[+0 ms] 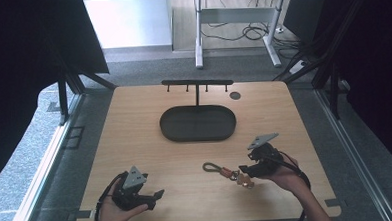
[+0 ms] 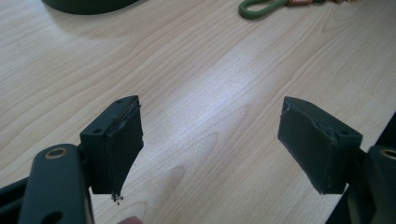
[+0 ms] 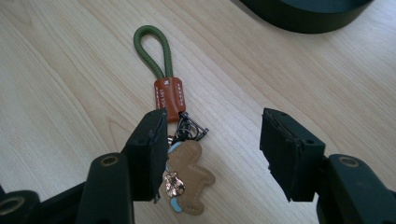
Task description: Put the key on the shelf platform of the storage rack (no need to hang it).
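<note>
Nearest the lens, right gripper (image 3: pixel 212 158) hovering low over the keyring (image 3: pixel 175 140), jaws standing apart and pinching nothing; one pad lying just beside the gingerbread charm (image 3: pixel 189 179), the other well clear over bare wood. Keyring lying flat on the bench (image 1: pixel 134 128), near the right front, in front of the tray (image 1: pixel 198 123) and apart from it: green cord loop (image 3: pixel 152 49) pointing toward the tray, brown leather tab (image 3: pixel 169 95) behind it, a black clip (image 3: pixel 191 128) and the charm trailing toward the gripper. Seen from above, right gripper (image 1: pixel 250 170) sitting at the charm end of the keyring (image 1: pixel 226 171).

Left gripper (image 1: pixel 155 196) waiting at the left front of the bench, jaws spread wide over bare wood, holding nothing; cord loop (image 2: pixel 261 7) showing far off at the top edge of its view.

Beyond the tray, a T-shaped rack (image 1: pixel 197 83) with small hooks standing at the far edge.

Step in hand, by judgement: lining up for a pick of the keyring, grasp not yet made. Next move likely calling for shifting the right gripper sideways until tab or clip lies between the pads, lowering, then pinching firmly; presumably lifting afterwards toward the rack or tray. Risk: catching the charm alone and leaving the rest dangling.
</note>
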The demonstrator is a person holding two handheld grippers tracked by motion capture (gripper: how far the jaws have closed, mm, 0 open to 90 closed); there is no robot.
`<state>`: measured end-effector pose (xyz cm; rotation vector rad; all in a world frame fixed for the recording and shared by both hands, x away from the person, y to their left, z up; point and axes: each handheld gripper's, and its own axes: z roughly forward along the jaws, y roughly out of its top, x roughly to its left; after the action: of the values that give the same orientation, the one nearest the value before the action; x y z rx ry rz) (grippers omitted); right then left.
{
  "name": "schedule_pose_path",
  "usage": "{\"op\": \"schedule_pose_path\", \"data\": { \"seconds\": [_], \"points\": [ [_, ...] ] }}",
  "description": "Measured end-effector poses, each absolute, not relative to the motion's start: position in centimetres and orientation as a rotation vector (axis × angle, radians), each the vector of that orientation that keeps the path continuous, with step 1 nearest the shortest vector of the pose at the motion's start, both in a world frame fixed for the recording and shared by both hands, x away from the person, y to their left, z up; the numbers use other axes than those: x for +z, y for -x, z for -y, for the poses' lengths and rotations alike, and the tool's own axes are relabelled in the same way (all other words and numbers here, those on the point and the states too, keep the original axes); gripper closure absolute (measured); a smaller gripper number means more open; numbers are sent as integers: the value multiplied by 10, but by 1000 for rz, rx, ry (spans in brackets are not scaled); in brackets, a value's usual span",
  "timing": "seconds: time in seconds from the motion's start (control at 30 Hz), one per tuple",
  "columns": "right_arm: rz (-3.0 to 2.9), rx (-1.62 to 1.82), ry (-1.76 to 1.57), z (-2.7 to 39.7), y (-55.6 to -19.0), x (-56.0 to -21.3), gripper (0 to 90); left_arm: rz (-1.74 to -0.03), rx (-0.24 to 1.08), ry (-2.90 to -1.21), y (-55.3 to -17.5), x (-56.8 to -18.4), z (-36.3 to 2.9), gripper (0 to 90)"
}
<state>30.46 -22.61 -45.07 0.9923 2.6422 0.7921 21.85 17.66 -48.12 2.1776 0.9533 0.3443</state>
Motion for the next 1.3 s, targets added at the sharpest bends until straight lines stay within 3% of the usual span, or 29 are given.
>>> {"op": "schedule_pose_path", "data": {
  "seconds": [1.3],
  "points": [
    [-2835, 631, -926, 176, -325, -485, 427, -968, 337, -2183, -220, -484, -178, 225]
  ]
}}
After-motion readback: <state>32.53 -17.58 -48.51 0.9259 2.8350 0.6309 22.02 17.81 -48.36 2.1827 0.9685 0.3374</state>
